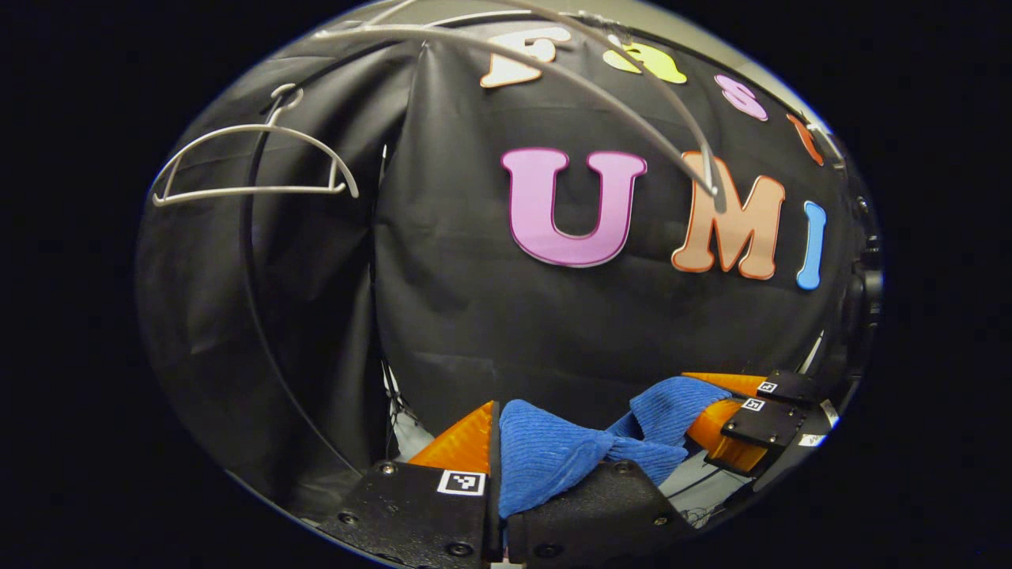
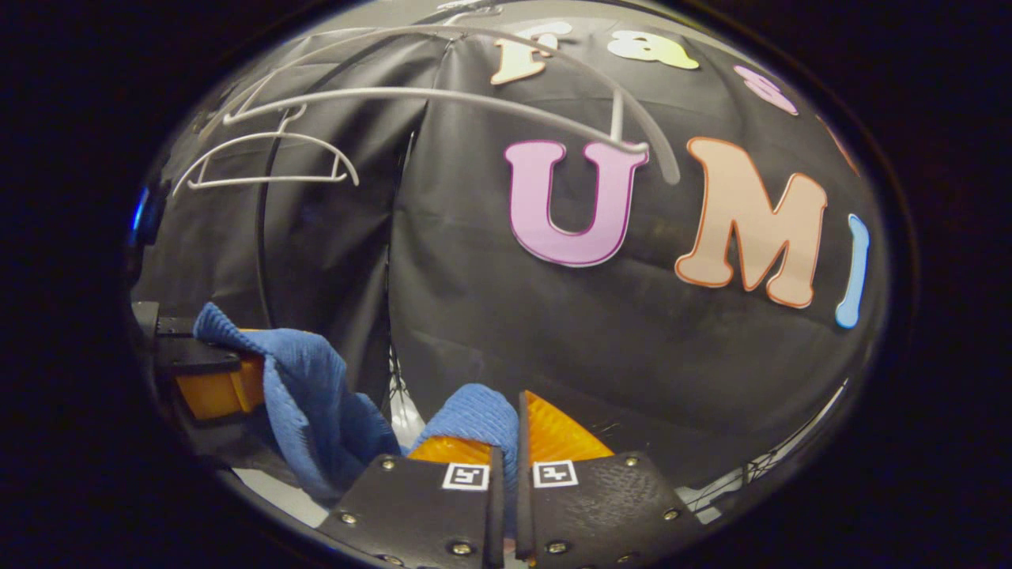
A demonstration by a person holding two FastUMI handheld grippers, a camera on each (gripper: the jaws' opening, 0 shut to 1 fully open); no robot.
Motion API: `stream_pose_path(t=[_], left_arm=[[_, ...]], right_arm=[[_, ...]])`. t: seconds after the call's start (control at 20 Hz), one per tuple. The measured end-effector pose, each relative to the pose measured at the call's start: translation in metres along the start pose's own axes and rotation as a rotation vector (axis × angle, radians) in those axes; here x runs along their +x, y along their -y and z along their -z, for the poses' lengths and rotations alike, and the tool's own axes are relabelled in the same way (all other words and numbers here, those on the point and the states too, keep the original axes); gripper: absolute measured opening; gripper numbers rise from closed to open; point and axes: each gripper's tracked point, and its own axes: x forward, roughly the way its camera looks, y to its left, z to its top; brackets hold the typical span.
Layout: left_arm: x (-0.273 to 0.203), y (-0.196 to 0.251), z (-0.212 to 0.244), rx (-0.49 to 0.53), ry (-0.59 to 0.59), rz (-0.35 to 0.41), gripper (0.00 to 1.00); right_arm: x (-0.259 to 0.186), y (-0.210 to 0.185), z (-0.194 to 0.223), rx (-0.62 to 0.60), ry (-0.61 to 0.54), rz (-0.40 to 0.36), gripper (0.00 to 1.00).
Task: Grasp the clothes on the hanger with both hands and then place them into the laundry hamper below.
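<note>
One blue knitted garment [image 1: 553, 454] hangs stretched between the two grippers, low in front of the black cloth wall [image 1: 553, 332]. In the left gripper view the left gripper [image 1: 498, 458] has its orange fingers drawn nearly together with one bunched end of the blue cloth pinched between them, the fabric spilling out to the right over the black finger mount. From there the cloth narrows into a twist and runs right to the right gripper [image 1: 731, 423], farther off, whose orange fingers are closed against its other end. In the right gripper view the right gripper [image 2: 506, 442] shows its own fingers almost closed, the blue garment [image 2: 316, 403] folded over the left finger and caught in the narrow gap; the cloth then sags left and climbs to the left gripper [image 2: 217, 379] at the left edge, draped over its orange finger. Above, a bare white wire hanger [image 1: 253, 162] hangs at the far left, and a second one [image 1: 553, 71] sits nearer overhead.
</note>
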Motion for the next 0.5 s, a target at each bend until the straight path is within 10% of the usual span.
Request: stream_pose_path(t=[0.5], left_arm=[[0.03,0.01,0.096,0.014,-0.222,0.025,0.06]], right_arm=[[0.011,-0.011,0.106,0.015,-0.218,-0.007,0.06]])
